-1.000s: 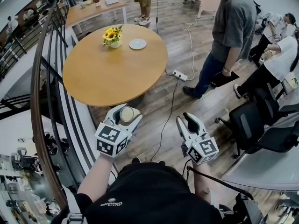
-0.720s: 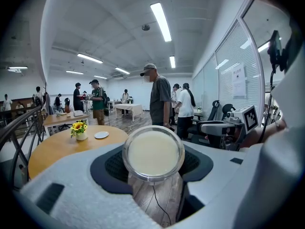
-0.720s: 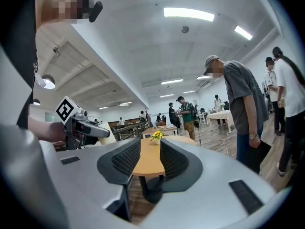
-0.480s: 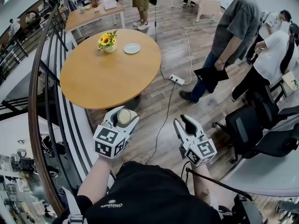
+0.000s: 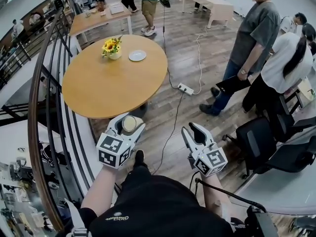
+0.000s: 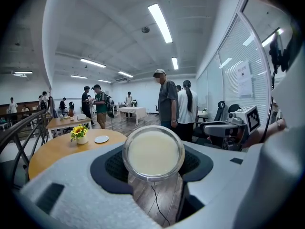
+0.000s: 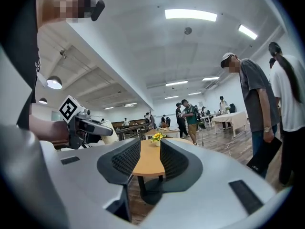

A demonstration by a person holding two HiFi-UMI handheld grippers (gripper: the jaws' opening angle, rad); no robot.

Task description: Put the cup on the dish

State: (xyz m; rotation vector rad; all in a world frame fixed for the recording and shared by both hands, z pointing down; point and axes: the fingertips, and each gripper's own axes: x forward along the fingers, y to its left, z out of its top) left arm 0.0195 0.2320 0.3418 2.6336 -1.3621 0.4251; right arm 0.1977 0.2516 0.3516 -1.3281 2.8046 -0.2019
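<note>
My left gripper is shut on a clear cup with a pale bottom. In the left gripper view the cup fills the gap between the dark pads, its round base facing the camera. The white dish lies on the far side of the round wooden table, beside a vase of sunflowers; the dish is small and far off in the left gripper view. My right gripper is open and empty, held over the floor. Between its pads the table shows.
A curved railing runs along my left. A power strip and cable lie on the wooden floor right of the table. Two people stand at the right; black office chairs are beside them. More tables and people are at the back.
The view has shifted: the table, dish and standing people have drifted within the head view as I moved. Both grippers keep their pose, the cup still in the left one.
</note>
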